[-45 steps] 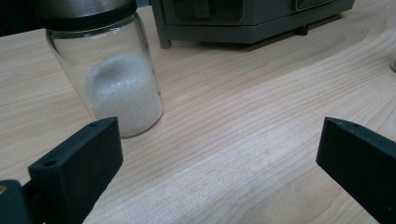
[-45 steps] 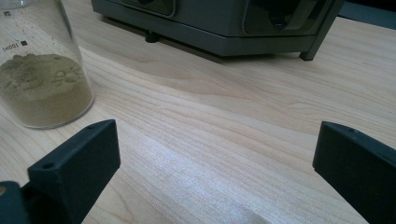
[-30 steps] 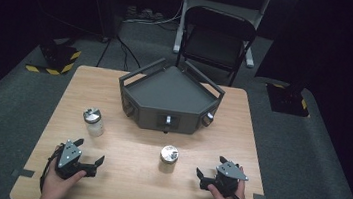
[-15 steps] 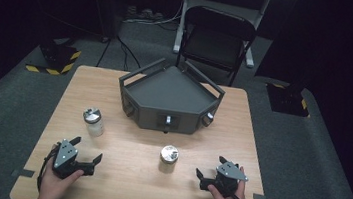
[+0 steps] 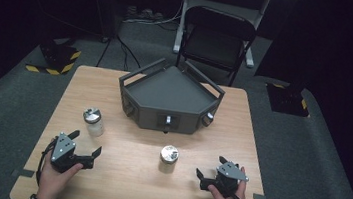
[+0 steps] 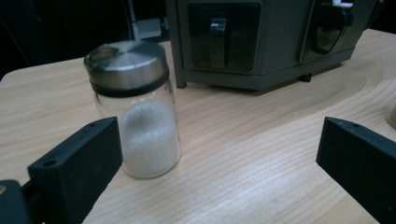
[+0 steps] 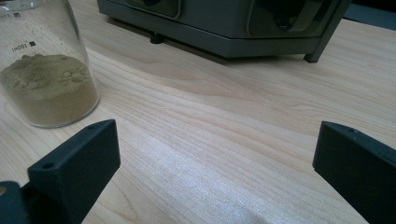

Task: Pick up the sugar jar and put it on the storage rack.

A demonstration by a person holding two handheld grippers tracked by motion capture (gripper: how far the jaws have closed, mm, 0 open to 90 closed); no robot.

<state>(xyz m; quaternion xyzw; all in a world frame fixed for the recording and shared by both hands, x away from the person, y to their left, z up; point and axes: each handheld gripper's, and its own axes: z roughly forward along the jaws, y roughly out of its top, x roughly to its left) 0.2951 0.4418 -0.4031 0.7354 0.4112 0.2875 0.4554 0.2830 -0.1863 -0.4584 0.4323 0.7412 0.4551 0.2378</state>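
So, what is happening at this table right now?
A person sits at a wooden table with a gripper in each hand. The left gripper and the right gripper are both open, low at the near edge, holding nothing. Two glass jars with metal lids stand upright: one with white granules ahead of the left gripper, one with tan powder near the right gripper. A grey angular box sits behind them. Nothing is grasped yet.

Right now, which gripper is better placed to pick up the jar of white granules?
Left. The left gripper is open and nearest the white-granule jar, which stands just beyond its jaw. The right gripper faces the brown-powder jar.
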